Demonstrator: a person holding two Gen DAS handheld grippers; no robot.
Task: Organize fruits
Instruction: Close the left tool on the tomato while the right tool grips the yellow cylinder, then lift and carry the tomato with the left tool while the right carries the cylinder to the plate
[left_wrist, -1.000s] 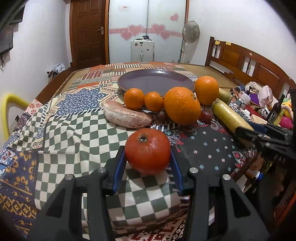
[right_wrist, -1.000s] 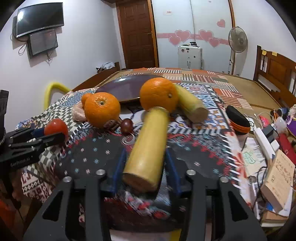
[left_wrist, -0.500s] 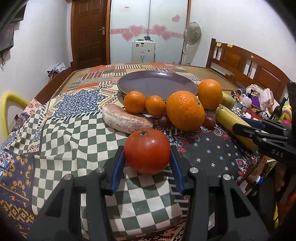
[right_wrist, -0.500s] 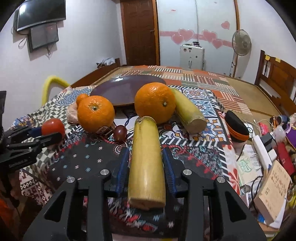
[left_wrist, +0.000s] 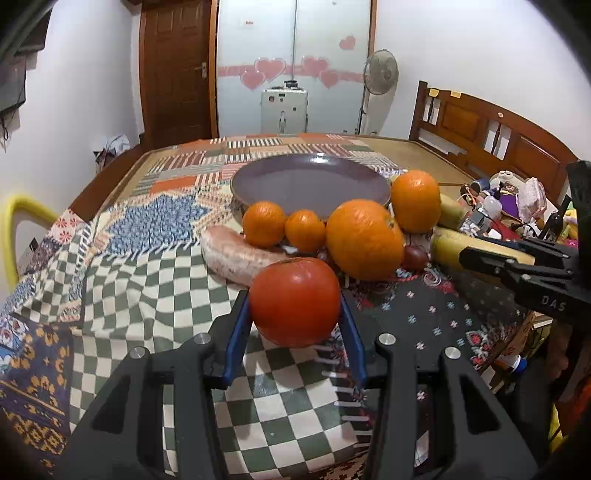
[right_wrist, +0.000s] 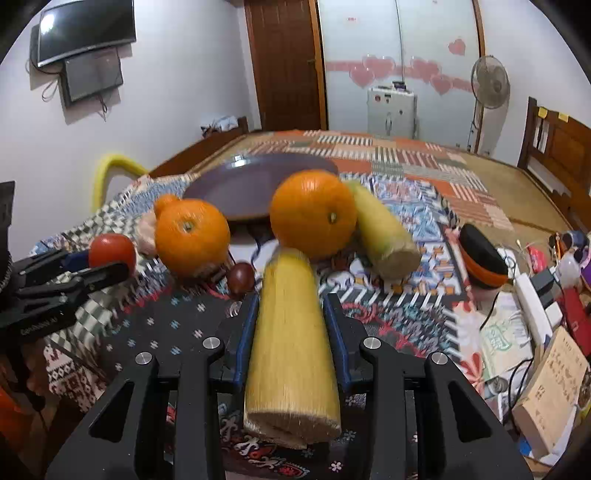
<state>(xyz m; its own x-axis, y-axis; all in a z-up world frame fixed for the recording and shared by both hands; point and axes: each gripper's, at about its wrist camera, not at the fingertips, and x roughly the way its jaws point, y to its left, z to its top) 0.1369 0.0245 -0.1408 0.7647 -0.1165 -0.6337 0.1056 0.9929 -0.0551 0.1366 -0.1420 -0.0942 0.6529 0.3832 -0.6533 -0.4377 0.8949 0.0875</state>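
The red tomato (left_wrist: 294, 302) is being held between the blue-padded fingers of the left gripper (left_wrist: 295, 306), which are clamped against its two sides; it is being carried just above the checked part of the patchwork cloth (left_wrist: 122, 280). The yellow stalk piece (right_wrist: 291, 350) is being gripped lengthwise by the right gripper (right_wrist: 292, 325), its fingers pressed on both flanks and its cut end projecting toward the camera.

Beyond the tomato, a pale pink tuber (left_wrist: 236, 254) is being seen lying on the cloth, with two small oranges (left_wrist: 264, 229) (left_wrist: 304, 230) just behind it. A large orange (left_wrist: 364, 240) is sitting beside these, and a second large orange (left_wrist: 415, 201) is resting near the rim of the purple plate (left_wrist: 310, 181), which is holding nothing visible. A small dark round fruit (right_wrist: 241, 277) is lying between the large oranges. A second yellow stalk piece (right_wrist: 384, 232) is lying against the far orange.
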